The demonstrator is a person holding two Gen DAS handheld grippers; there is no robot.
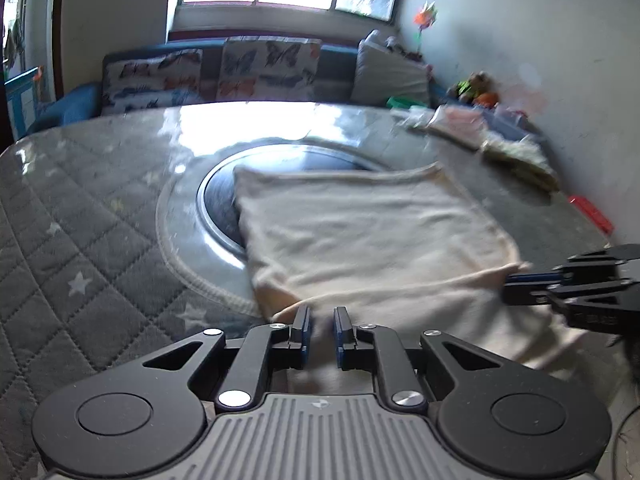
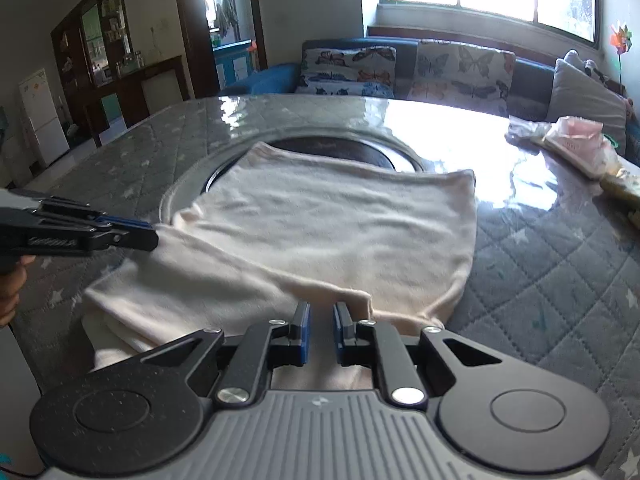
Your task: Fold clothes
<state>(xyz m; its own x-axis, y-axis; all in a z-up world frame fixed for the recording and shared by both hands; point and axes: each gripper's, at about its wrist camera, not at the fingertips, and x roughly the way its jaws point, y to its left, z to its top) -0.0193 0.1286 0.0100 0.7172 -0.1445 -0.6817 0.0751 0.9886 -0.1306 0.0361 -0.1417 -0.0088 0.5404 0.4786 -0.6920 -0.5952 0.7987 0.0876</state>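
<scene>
The cream garment (image 2: 320, 232) lies flat on the quilted table cover (image 2: 560, 280), its far part over the round dark inset (image 2: 360, 148) at the table's middle. The near hem is lifted in a fold.

Left gripper (image 1: 322, 326): fingers close together with cloth between them at the near left corner; it looks clamped on the fabric, seen side-on in the right view. Right gripper (image 2: 322, 322): same narrow gap, cloth edge between the pads, pinched at the near right corner.

Handling, my judgement: thin knit, light, limp. It will sag and drag between my two grips, so I take it at hem corners and keep it taut. The glossy cover may let it slide.

Views: the left camera shows clutter (image 1: 500, 136) along the wall and a red item (image 1: 592, 212). The right camera alone shows the cabinet (image 2: 104, 52), the fridge (image 2: 40, 116) and my left hand (image 2: 12, 288).
</scene>
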